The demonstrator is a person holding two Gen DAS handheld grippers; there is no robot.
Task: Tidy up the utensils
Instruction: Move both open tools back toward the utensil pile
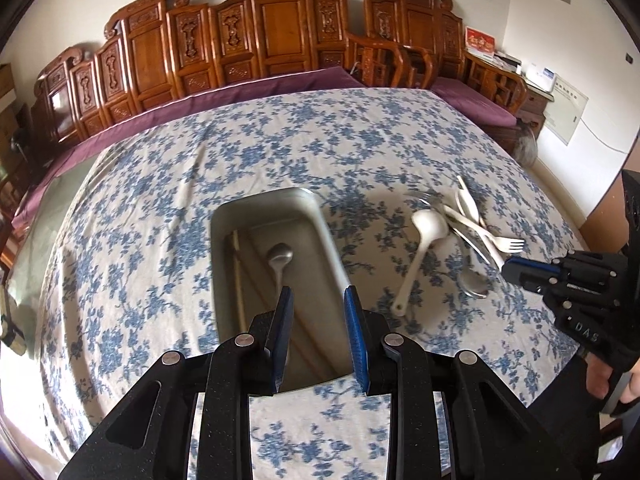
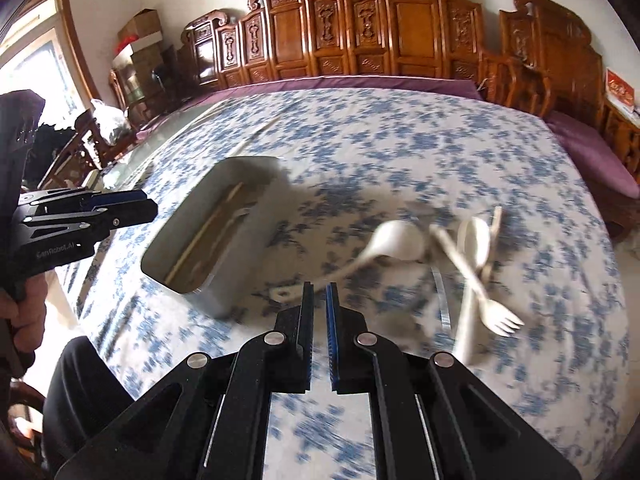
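A metal tray sits on the floral tablecloth with a metal spoon and chopsticks inside. My left gripper hovers open and empty over the tray's near end. To the right lies a pile of utensils: a white ladle, a white fork, a white spoon and a metal spoon. My right gripper is nearly shut and empty, just near of the ladle's handle end; it also shows in the left wrist view.
The blue floral tablecloth covers the round table. Carved wooden chairs with purple cushions stand along the far edge. A side cabinet with papers stands at the far right.
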